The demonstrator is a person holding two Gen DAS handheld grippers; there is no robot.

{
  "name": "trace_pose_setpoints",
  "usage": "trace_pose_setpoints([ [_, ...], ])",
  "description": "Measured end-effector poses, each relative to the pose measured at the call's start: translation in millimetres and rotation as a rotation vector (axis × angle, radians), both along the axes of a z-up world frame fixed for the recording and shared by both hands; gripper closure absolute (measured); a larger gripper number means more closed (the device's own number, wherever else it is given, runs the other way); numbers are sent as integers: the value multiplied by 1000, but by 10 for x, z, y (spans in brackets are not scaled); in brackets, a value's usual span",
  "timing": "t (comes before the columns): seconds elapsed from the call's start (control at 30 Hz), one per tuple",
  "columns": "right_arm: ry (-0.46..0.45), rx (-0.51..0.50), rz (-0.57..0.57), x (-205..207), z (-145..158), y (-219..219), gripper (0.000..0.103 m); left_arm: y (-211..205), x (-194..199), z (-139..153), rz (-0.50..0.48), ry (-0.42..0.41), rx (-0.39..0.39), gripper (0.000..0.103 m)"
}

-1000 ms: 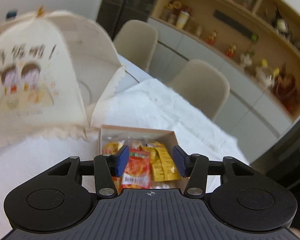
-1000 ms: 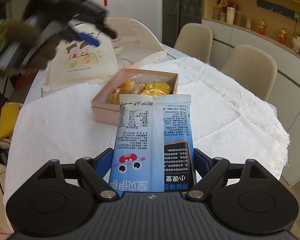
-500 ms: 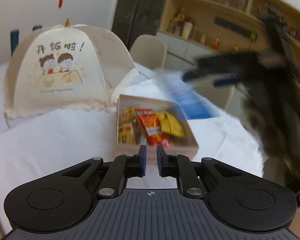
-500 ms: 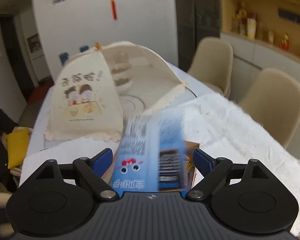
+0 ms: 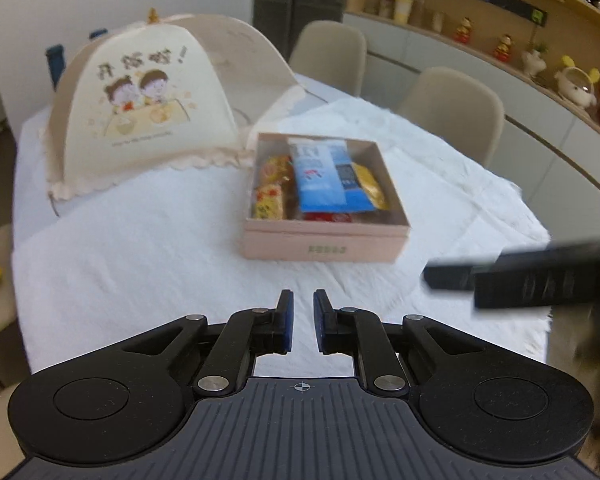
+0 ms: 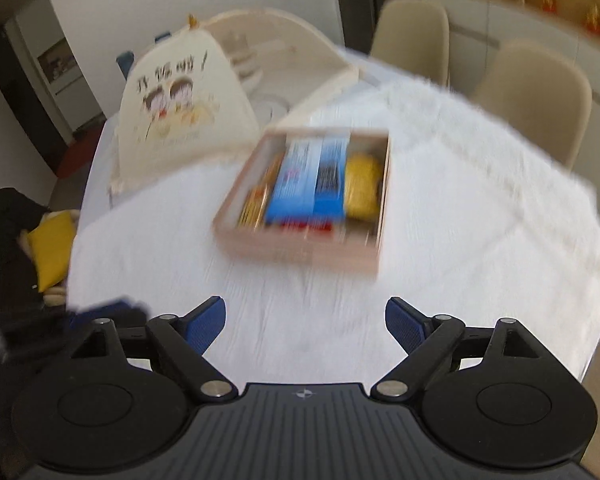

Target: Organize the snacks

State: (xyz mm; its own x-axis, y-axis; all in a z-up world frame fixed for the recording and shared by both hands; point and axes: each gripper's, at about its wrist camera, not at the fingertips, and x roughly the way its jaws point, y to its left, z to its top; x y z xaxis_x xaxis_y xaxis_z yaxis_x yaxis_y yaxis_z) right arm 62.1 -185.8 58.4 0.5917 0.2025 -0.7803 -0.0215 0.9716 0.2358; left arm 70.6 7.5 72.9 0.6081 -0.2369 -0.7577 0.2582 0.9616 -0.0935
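Lying on top of the other snacks in the pink box (image 5: 324, 246) on the tabletop (image 5: 140, 248), the blue packet (image 5: 320, 178) is free, the left claw (image 5: 301, 320) pressed together, the right claw (image 6: 306, 326) spread and empty.

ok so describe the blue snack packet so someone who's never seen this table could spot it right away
On the white cloth covering the table, just right of the cream dome food cover, sits an open pink box. The blue snack packet lies flat on top of the other snacks inside it. It is the only blue, long packet there; its neighbours are yellow, orange and red.
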Motion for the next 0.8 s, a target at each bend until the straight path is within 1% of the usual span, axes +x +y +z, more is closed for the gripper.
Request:
trace_pose_setpoints([
  [0.03,27,13,-6,-36,-40,16,15,-8,-2,-1,-5,9,-1,89],
  [0.1,38,13,-6,-103,-70,45,15,-27,-16,-3,-15,10,9,89],
  [0.2,21,-60,-29,-168,-56,97,15,-33,-29,-10,-26,18,6,89],
  [0.27,10,-90,-38,-210,-45,102,15,-37,-45,-11,-31,23,-3,89],
  [0.57,29,-86,-43,-235,-78,89,15,-41,-52,-11,-39,39,-15,89],
  [0.8,22,-95,-40,-257,-64,104,15,-38,-63,-2,-44,44,-28,89],
])
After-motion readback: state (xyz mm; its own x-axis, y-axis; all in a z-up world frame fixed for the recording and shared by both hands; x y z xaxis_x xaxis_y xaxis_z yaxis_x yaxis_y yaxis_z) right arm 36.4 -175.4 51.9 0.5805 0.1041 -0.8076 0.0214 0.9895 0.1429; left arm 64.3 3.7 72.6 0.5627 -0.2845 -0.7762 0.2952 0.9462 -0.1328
